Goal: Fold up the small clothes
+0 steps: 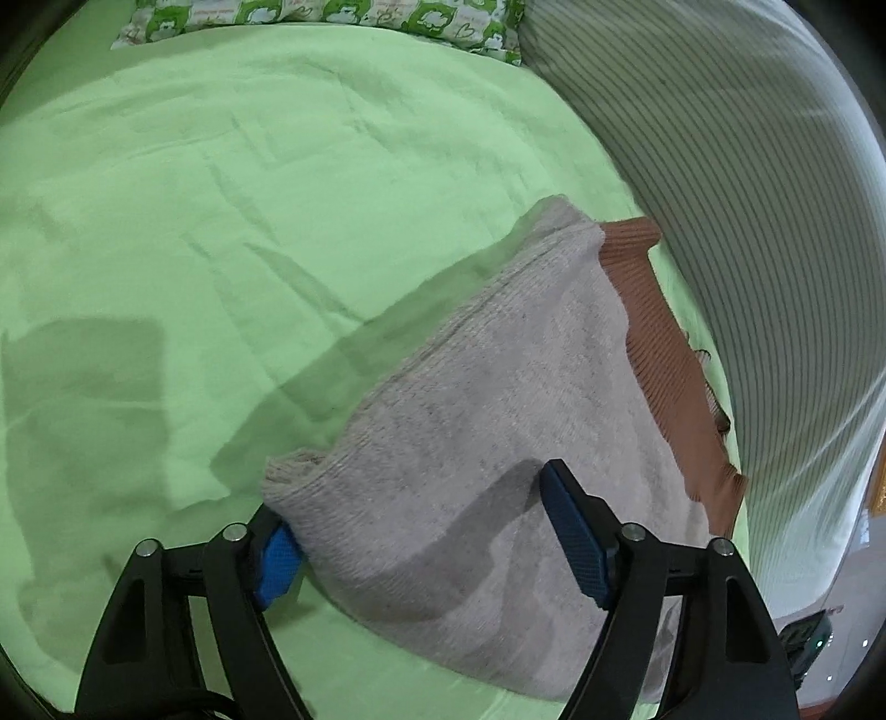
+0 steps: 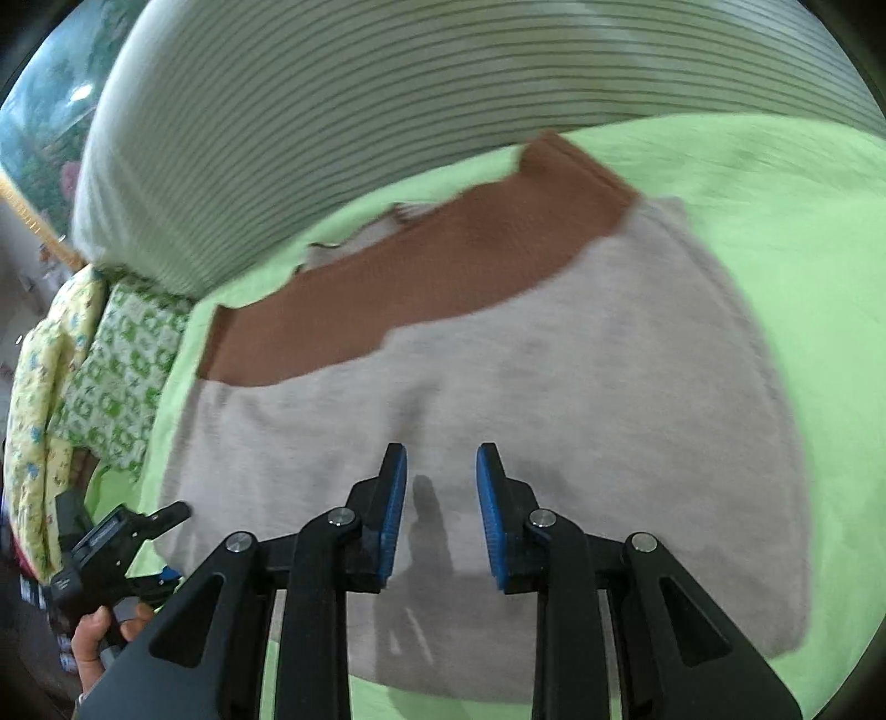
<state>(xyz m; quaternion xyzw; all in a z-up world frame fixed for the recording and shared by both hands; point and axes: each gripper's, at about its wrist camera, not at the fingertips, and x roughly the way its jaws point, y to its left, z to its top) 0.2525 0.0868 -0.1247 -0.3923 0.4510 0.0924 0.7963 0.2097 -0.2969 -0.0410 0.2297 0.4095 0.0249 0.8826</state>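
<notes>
A grey knit garment (image 1: 487, 415) with a brown ribbed band (image 1: 664, 354) lies folded on the green bedsheet (image 1: 221, 221). My left gripper (image 1: 421, 531) is open, its jaws astride the garment's near corner, the left pad (image 1: 277, 559) tucked beside the edge. In the right wrist view the same garment (image 2: 498, 387) and its brown band (image 2: 443, 255) fill the middle. My right gripper (image 2: 440, 498) is open and empty just above the grey cloth. The left gripper (image 2: 116, 543) shows at lower left in a hand.
A large striped pillow or bolster (image 1: 747, 194) lies along the far side of the garment, also in the right wrist view (image 2: 332, 111). A green patterned pillow (image 1: 332, 16) sits at the bed's head, and patterned pillows (image 2: 99, 376) show at the left.
</notes>
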